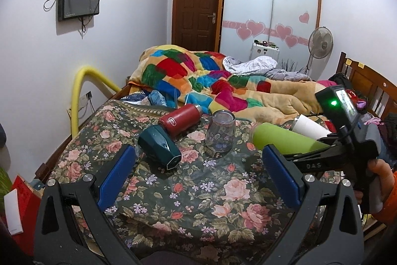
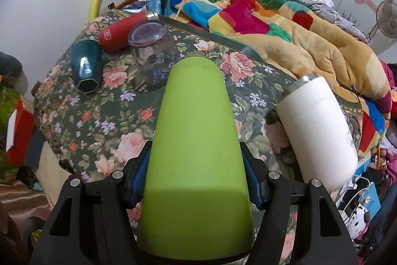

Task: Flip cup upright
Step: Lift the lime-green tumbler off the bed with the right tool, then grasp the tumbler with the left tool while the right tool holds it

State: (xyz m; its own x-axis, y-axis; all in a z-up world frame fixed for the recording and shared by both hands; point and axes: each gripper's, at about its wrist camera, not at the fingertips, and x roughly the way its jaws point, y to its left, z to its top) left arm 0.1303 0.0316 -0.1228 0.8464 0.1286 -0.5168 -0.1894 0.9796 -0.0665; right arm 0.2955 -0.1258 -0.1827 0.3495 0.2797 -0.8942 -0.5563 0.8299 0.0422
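My right gripper [image 2: 196, 180] is shut on a lime green cup [image 2: 196, 140], holding it on its side with its far end pointing away; it also shows in the left wrist view [image 1: 285, 139]. A clear glass cup [image 1: 220, 131] stands upside down on the floral cloth [image 1: 198, 190], also in the right wrist view [image 2: 153, 56]. A red bottle [image 1: 180, 119], a dark teal cup [image 1: 160, 147] and a white cup [image 2: 320, 131] lie on their sides. My left gripper [image 1: 198, 168] is open and empty, in front of the glass.
A colourful quilt [image 1: 198, 81] is heaped behind the cloth. A yellow padded rail [image 1: 82, 91] stands at the left edge. A wooden headboard [image 1: 367, 81] is at the right. A fan [image 1: 320, 41] and wardrobe stand at the back.
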